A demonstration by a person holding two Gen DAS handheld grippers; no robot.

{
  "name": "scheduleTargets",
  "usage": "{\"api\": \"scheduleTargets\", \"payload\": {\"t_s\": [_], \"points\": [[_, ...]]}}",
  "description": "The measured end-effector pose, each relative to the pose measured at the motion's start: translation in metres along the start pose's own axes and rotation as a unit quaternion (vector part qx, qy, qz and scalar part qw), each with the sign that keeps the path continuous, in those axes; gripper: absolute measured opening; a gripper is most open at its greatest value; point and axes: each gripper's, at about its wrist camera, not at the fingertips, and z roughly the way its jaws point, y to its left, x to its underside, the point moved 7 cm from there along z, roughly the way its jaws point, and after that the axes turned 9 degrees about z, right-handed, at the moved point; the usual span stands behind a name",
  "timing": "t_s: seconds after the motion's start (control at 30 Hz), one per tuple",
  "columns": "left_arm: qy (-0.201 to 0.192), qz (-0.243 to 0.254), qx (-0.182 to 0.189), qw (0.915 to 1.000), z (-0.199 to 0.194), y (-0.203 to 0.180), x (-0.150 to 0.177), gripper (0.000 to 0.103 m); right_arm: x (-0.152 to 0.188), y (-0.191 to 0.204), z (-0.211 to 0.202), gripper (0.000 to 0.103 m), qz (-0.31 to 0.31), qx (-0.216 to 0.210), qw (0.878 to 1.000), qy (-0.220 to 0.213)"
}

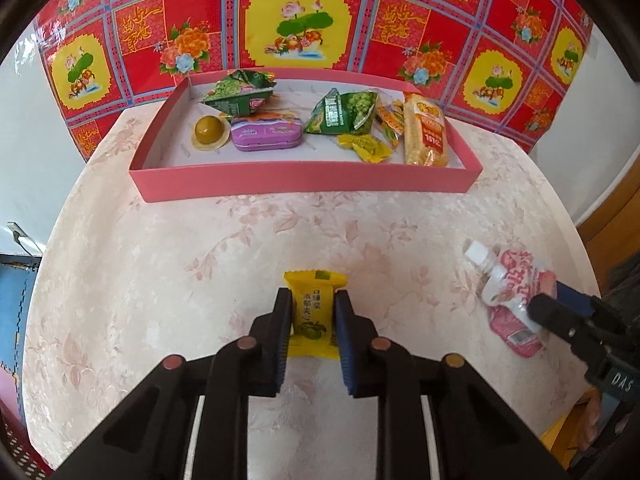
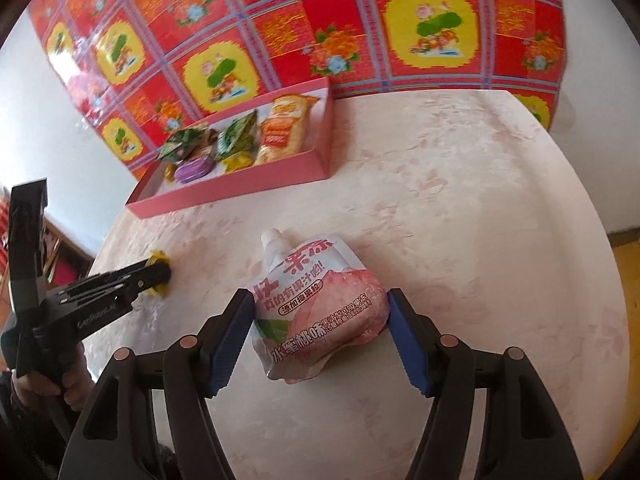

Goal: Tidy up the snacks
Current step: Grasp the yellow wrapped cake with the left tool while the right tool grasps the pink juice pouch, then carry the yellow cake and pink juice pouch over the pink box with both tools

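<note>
On the pale floral tabletop [image 1: 160, 248], at the six o'clock edge of the left wrist view, the left gripper [image 1: 313, 320] has its jaws pinching a small yellow candy packet [image 1: 314, 304] that lies flat on the cloth. At twelve o'clock from it sits the pink tray [image 1: 304, 184], set against the red patterned backdrop [image 1: 304, 12]. Inside the tray lie two green snack bags [image 1: 344, 114], a purple tin [image 1: 266, 134], a round olive-coloured sweet [image 1: 209, 130], yellow wrapped candies [image 1: 366, 148] and a long cracker pack [image 1: 426, 132].

At about four o'clock of that view, well apart from the candy packet, the right gripper [image 2: 322, 320] straddles a pink peach jelly pouch [image 2: 316, 304] with a white spout cap. Its jaws stand spread; the right-side blue pad meets the pouch edge, while the left-side pad sits just beside it. The pouch lies on the tabletop, spout toward the tray.
</note>
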Motion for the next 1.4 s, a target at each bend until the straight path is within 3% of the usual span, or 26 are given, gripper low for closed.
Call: {"api": "scheduleTargets", "payload": {"t_s": [0.13, 0.27, 0.33, 0.57, 1.1, 1.23, 1.4], "points": [[-0.006, -0.002, 0.003, 1.0, -0.004, 0.002, 0.0, 0.022, 0.001, 0.003, 0.0, 0.07, -0.01, 0.003, 1.0, 0.002], [-0.014, -0.003, 0.007, 0.9999, -0.009, 0.004, -0.001, 0.022, 0.003, 0.008, -0.003, 0.085, -0.02, -0.011, 1.0, 0.001], [-0.015, -0.003, 0.008, 0.9998, -0.011, 0.004, -0.001, 0.022, 0.006, 0.012, -0.003, 0.087, -0.037, -0.014, 0.999, 0.006], [-0.015, -0.002, 0.015, 0.9998, -0.011, 0.005, 0.001, 0.022, 0.015, 0.018, 0.009, 0.087, -0.077, 0.02, 0.997, 0.022], [-0.014, -0.013, 0.016, 0.9997, -0.01, 0.011, 0.004, 0.022, 0.015, 0.014, 0.016, 0.087, -0.059, 0.043, 0.997, 0.019], [-0.015, -0.015, 0.016, 0.9997, -0.01, 0.011, 0.005, 0.022, 0.012, 0.01, 0.013, 0.075, -0.045, 0.041, 0.998, 0.016], [-0.021, -0.015, 0.016, 0.9995, -0.012, 0.012, 0.004, 0.022, 0.012, 0.011, 0.012, 0.072, -0.042, 0.032, 0.999, 0.016]]}}
